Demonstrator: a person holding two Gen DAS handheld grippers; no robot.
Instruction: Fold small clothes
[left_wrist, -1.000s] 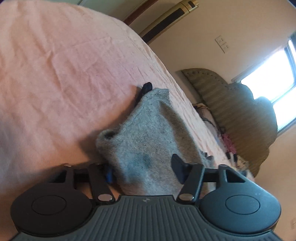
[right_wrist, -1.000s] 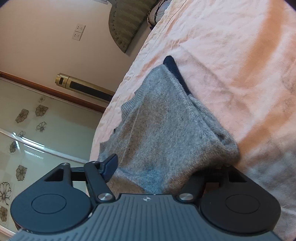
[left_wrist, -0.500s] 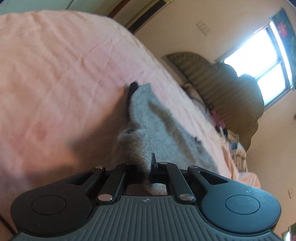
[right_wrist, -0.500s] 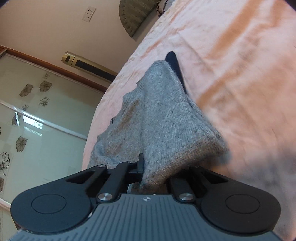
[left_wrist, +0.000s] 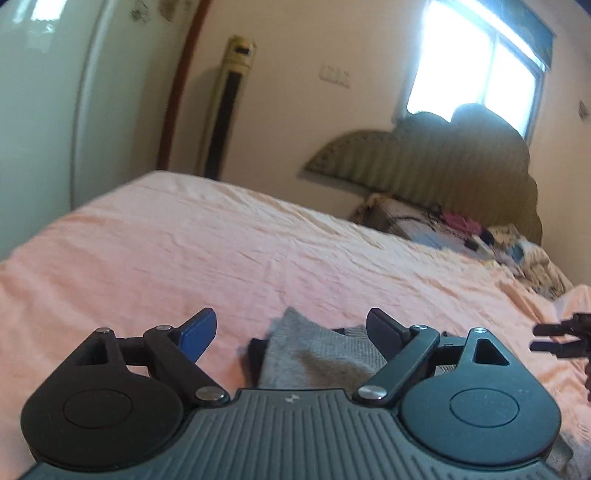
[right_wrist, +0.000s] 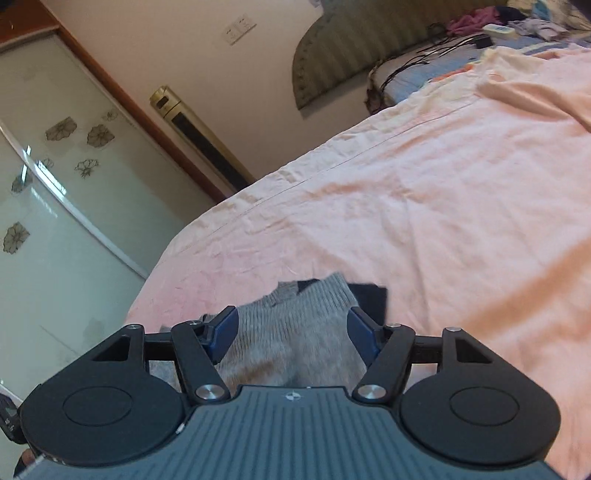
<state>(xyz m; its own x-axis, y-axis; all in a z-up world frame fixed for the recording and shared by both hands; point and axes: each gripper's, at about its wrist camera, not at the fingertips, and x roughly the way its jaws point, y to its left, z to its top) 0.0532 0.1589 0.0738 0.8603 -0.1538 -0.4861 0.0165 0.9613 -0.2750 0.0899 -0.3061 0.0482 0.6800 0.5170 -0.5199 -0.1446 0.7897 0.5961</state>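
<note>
Grippers (left_wrist: 291, 328) two, grey garment (left_wrist: 317, 358) one

Two low wrist views across pink bed (left_wrist: 258, 251), sharing grey garment (right_wrist: 295, 332)

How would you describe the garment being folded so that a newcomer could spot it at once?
Start at the wide pink bedsheet covering the bed. Near its close edge, just ahead of both grippers, lies a small grey knit garment. Its dark underlayer and ribbed grey wool set it apart from the plain sheet.

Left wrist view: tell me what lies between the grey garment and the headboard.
Only bare, wrinkled pink bedsheet between the grey garment and the clutter at the headboard; the left wrist view shows it.
</note>
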